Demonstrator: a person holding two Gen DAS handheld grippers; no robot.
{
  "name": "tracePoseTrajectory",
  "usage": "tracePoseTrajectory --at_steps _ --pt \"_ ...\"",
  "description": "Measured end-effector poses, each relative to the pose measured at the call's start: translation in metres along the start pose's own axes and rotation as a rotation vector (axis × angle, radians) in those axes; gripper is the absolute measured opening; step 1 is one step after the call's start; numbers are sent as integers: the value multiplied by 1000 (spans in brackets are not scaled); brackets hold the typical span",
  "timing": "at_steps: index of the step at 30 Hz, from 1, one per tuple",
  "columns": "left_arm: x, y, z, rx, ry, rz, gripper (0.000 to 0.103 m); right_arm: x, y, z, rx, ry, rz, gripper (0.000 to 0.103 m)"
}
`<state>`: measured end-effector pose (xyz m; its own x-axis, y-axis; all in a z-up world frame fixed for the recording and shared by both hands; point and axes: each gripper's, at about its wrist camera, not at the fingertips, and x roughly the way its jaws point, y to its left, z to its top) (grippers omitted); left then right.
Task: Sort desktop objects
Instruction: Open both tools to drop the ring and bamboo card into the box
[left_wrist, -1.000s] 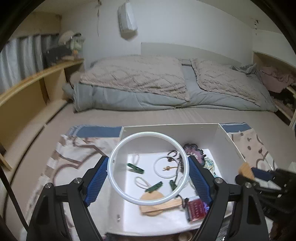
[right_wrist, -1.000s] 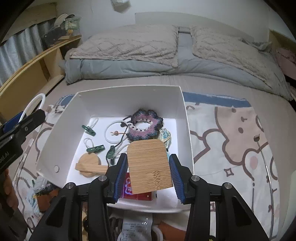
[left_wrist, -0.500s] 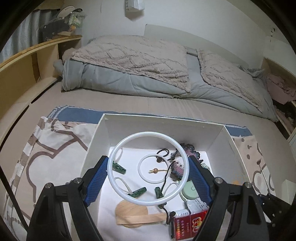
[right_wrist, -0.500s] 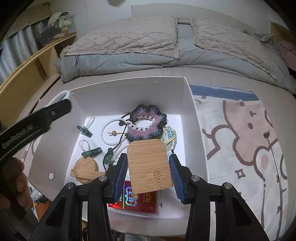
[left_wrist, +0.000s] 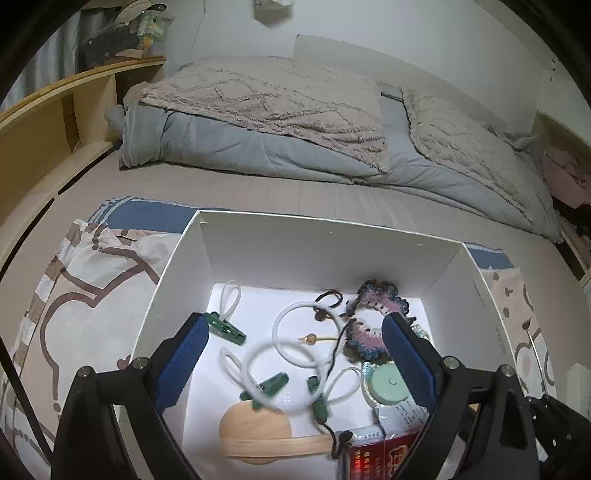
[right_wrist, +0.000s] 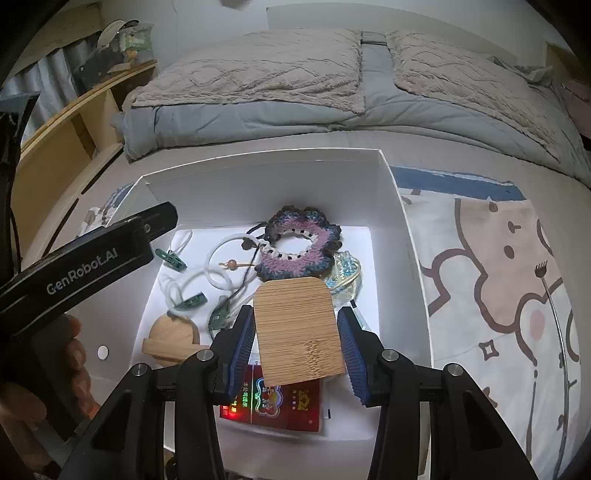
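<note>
My left gripper (left_wrist: 297, 326) hangs over the white box (left_wrist: 332, 220) with its jaws opening and nothing pressed between them. A large white ring (left_wrist: 258, 352) shows blurred below the jaws, loose among the box's contents. My right gripper (right_wrist: 295, 319) is shut on a bamboo board (right_wrist: 299, 328), held over the near part of the white box (right_wrist: 258, 157). In the right wrist view the left gripper's black body (right_wrist: 88, 258) reaches in from the left, held by a hand (right_wrist: 74, 350).
Inside the box lie a smaller white ring (left_wrist: 306, 334), green clips (left_wrist: 225, 330), a crocheted scrunchie (right_wrist: 299, 247), a wooden piece (left_wrist: 258, 435), a mint lid (left_wrist: 388, 384) and a red packet (right_wrist: 284, 406). The box sits on a patterned cloth (right_wrist: 498, 295) on a bed with pillows behind it.
The left gripper came forward over the box, spread its jaws and let go of the large white ring, which dropped into the box. The right gripper kept its hold on the board and sank slightly.
</note>
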<state>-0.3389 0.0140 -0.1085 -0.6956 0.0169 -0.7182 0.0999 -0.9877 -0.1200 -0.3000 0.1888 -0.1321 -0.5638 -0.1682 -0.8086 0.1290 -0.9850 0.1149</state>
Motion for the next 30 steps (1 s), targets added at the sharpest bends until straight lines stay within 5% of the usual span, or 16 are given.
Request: tracePoseTrajectory --at_steps 27,28,30 --pt "-31 24 2 54 -77 45 95 24 43 -3 -16 83 67 46" --pt "-31 26 2 56 -76 51 95 24 42 -2 -5 83 78 48" --pt "-31 30 1 55 -73 63 96 25 42 -2 5 84 79 85"
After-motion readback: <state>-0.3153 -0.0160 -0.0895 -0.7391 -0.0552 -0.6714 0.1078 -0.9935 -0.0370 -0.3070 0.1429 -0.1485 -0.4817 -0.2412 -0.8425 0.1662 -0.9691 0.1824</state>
